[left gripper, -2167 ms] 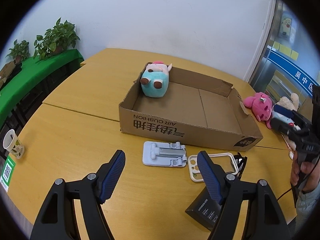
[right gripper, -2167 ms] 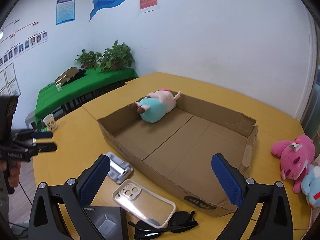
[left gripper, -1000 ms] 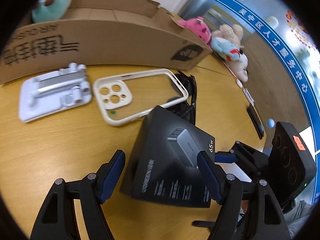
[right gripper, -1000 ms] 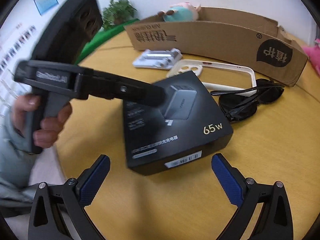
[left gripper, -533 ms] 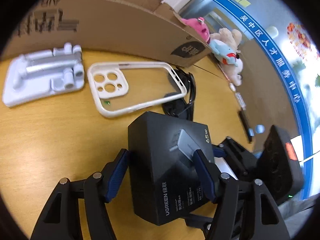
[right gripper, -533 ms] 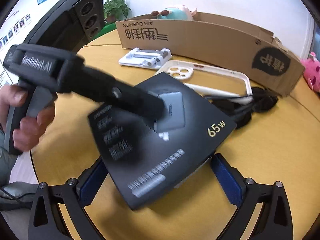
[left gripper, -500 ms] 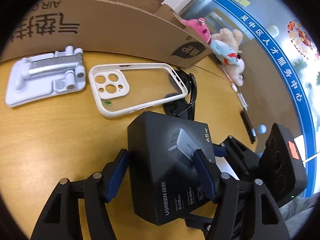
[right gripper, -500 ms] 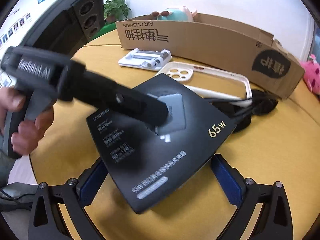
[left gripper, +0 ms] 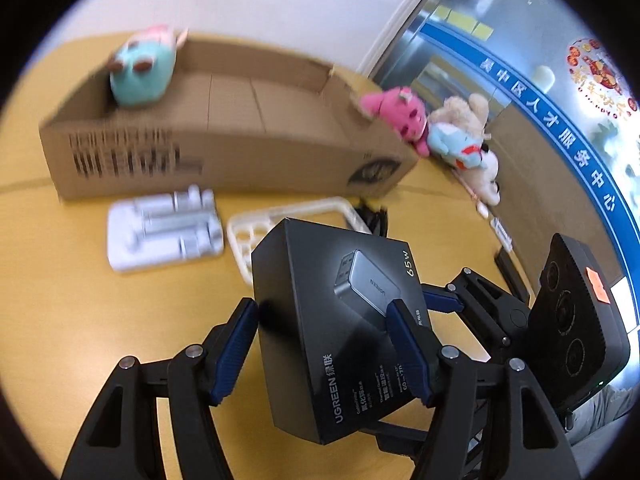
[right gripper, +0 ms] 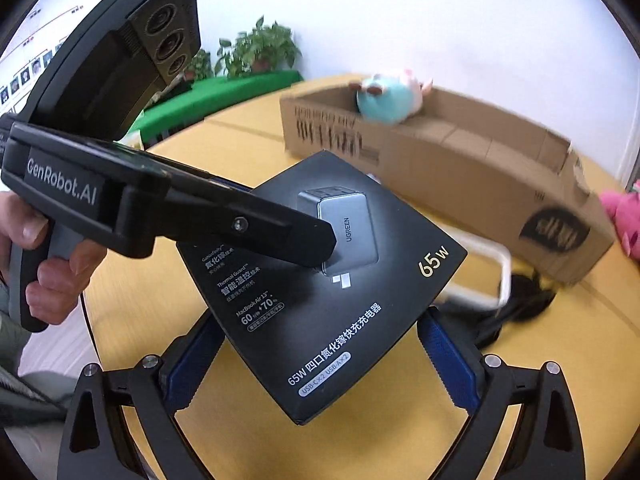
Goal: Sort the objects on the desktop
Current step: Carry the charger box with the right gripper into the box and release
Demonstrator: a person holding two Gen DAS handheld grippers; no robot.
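A black charger box [left gripper: 340,320] marked 65W is held off the yellow table [left gripper: 60,300]. My left gripper [left gripper: 324,344] is shut on the box, blue pads on its two sides. In the right wrist view the box [right gripper: 320,280] sits between the pads of my right gripper [right gripper: 320,356], which is closed onto its lower corners. The left gripper's finger crosses the box top there. A cardboard box [left gripper: 224,136] stands behind, with a teal plush [left gripper: 142,68] in its far left corner.
On the table lie a white phone stand [left gripper: 164,228], a white phone case [left gripper: 292,216] and black sunglasses [right gripper: 516,300]. A pink plush [left gripper: 396,116] and other plush toys [left gripper: 464,144] lie right of the cardboard box. Plants [right gripper: 260,48] stand on a green table behind.
The charger box has been lifted off the table and both grippers have closed on it. The views have tilted up toward the cardboard box.
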